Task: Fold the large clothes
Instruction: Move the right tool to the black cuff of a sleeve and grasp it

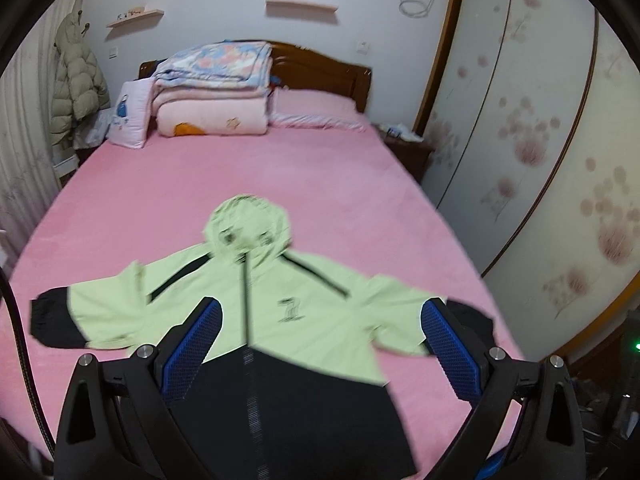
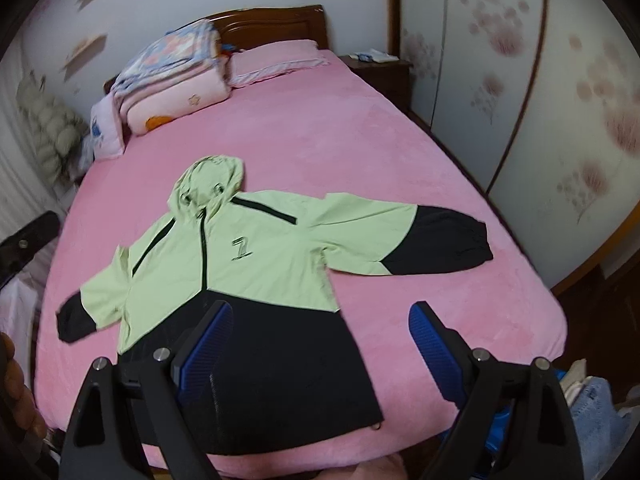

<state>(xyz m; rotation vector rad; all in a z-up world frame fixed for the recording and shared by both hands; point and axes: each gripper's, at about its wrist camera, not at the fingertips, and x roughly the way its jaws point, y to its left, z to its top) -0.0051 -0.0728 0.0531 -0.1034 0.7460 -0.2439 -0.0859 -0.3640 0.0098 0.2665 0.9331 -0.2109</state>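
On the pink bed [image 2: 360, 140], jacket [image 2: 256, 248] spread flat, bare sheet around, both hand-held grippers [image 1: 320, 344] [image 2: 320, 348] wide, empty.

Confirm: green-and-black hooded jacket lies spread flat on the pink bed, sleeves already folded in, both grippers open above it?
Not quite. The jacket has both sleeves spread outward on the bed, as the right wrist view shows. The left gripper and right gripper are open.

- A hooded jacket [image 2: 240, 264] is spread flat on the near half of the bed [image 2: 360, 140], hood toward the headboard [image 1: 320, 60].
- Both sleeves are laid out sideways.
- Folded quilts [image 1: 212, 88] are stacked at the head, left of a pillow [image 1: 316, 108].
- A nightstand [image 2: 380, 72] is placed right of the bed.
- A wardrobe [image 1: 540, 120] is set along the right.
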